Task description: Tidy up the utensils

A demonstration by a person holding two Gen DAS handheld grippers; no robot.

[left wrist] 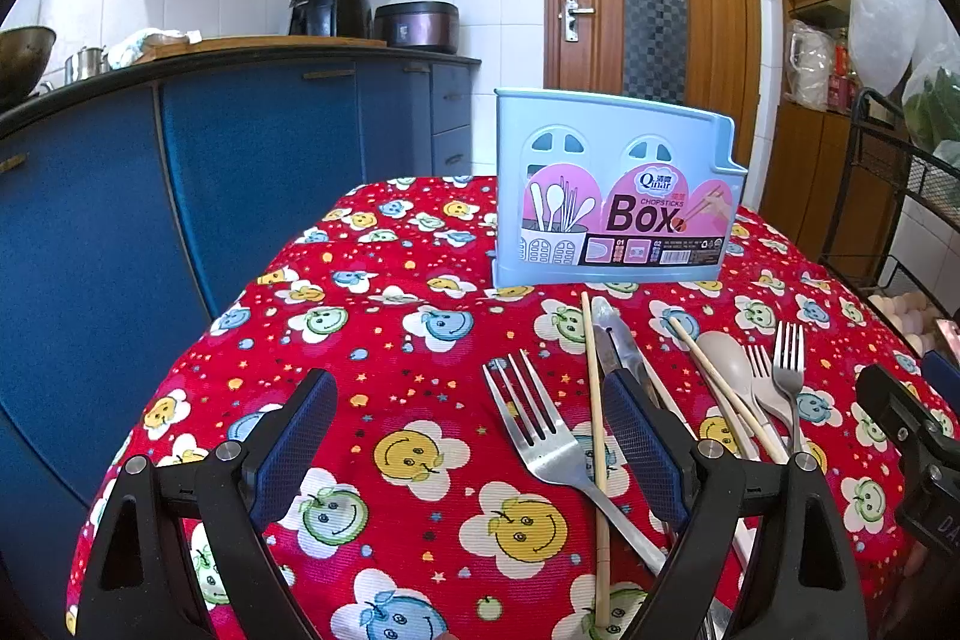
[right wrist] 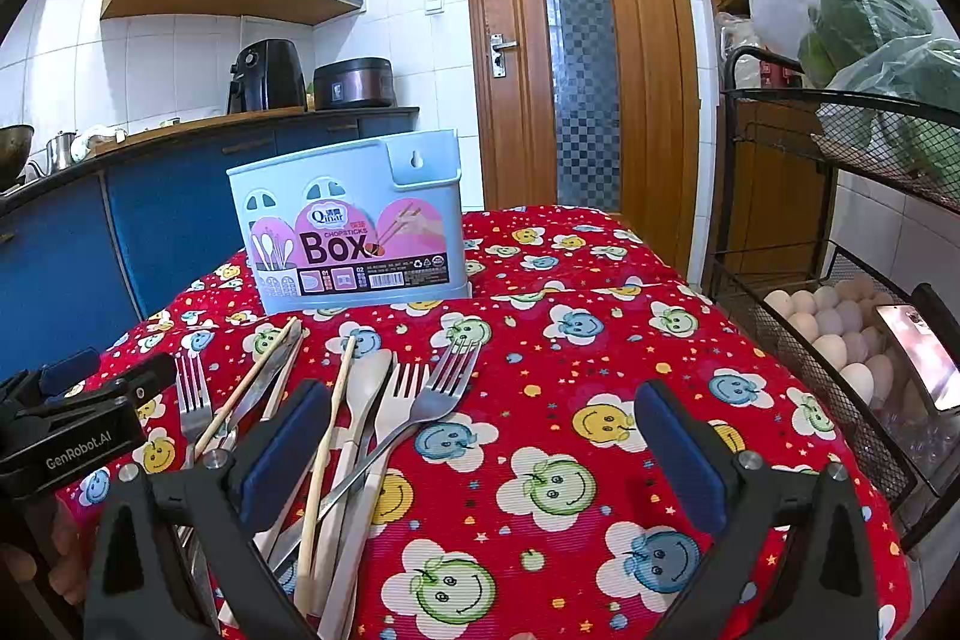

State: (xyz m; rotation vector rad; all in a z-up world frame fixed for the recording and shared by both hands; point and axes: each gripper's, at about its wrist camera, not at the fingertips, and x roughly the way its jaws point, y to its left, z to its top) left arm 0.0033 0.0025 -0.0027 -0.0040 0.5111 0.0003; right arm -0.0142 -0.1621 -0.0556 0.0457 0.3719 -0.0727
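A light blue chopsticks box [left wrist: 612, 187] stands upright at the far side of the table, also in the right wrist view [right wrist: 354, 232]. Loose utensils lie in front of it: a steel fork [left wrist: 552, 436], a wooden chopstick [left wrist: 597, 454], a steel knife [left wrist: 621, 346], a beige spoon [left wrist: 723, 355] and two smaller forks [left wrist: 789, 358]. In the right wrist view the spoon [right wrist: 366, 388] and a steel fork [right wrist: 444, 388] lie at left. My left gripper [left wrist: 471, 436] is open above the cloth, left of the pile. My right gripper [right wrist: 480, 445] is open and empty, right of the pile.
The table carries a red smiley-flower cloth [right wrist: 600, 316]. A black wire rack with eggs [right wrist: 834, 334] stands right of the table. Blue kitchen cabinets [left wrist: 180, 196] run along the left. A wooden door [right wrist: 576, 40] is behind.
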